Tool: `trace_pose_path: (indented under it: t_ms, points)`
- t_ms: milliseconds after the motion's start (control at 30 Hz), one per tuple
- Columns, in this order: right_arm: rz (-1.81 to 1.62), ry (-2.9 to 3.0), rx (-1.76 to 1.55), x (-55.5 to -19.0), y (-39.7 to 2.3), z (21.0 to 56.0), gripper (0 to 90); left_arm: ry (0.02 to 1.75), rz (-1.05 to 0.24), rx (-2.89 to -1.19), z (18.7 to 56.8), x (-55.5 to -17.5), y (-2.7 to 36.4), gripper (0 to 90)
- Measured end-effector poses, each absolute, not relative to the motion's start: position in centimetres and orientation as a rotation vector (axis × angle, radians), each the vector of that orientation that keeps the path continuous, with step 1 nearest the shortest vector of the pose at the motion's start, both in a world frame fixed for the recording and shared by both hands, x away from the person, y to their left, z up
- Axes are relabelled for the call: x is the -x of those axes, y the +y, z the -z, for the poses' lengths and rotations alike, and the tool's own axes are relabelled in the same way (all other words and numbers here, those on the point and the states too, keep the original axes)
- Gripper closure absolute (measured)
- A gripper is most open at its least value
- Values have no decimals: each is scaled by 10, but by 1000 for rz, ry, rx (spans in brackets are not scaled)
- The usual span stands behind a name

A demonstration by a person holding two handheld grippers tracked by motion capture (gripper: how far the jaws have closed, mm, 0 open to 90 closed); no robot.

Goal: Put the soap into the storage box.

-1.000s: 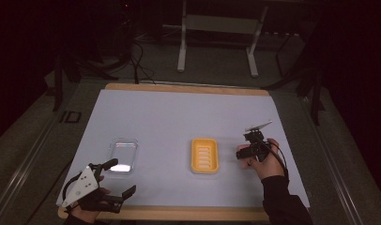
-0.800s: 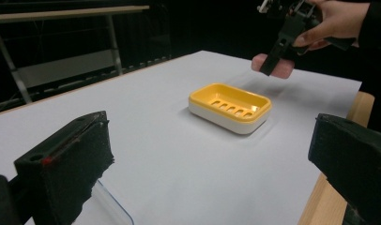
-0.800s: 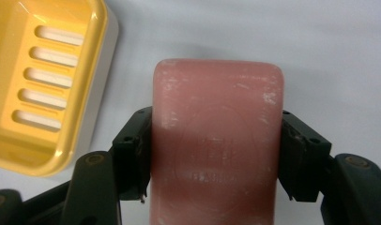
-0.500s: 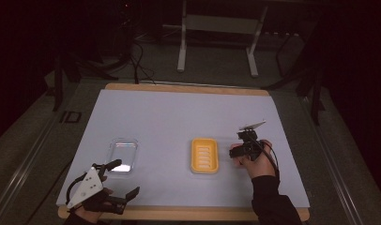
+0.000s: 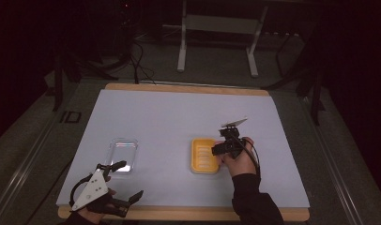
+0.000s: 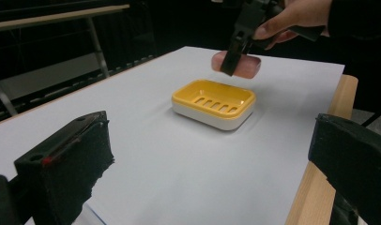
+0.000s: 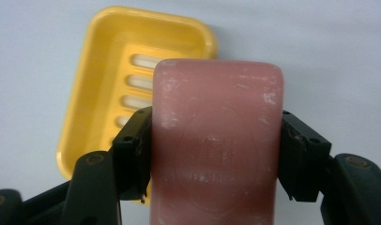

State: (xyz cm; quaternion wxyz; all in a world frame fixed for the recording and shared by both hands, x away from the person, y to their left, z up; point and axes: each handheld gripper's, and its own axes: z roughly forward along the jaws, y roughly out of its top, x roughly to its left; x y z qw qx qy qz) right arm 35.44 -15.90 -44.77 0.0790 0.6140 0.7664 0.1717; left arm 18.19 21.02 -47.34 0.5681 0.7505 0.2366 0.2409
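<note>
Pink soap [image 7: 217, 140] sits clamped between the jaws of the right claw [image 7: 217, 154], which press on its two long sides. In the left gripper view the bar hangs in the air just above the far rim of the yellow soap dish [image 6: 213, 102], not touching it. The dish stands on the pale sheet covering the bench [image 5: 170, 122], its slotted floor bare. The left claw [image 5: 120, 180] hovers low at the near left corner, its jaws spread wide with nothing between them. A clear lid [image 5: 122, 153] lies flat on the sheet just beyond it, well apart from the dish.
</note>
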Motion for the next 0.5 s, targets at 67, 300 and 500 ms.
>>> trace_pose_path:
  t_ms: [67, 300, 500]
  points:
    - [-518, 2301, -1839, -354, -156, 449, 374, 554, -565, -1764, 473, -181, 210, 2]
    - [-552, 2322, -1837, -356, -135, 452, 374, 552, -561, -1760, 473, -180, 210, 2]
    - [-563, 2318, -1834, -359, -121, 453, 375, 552, -559, -1760, 473, -180, 210, 2]
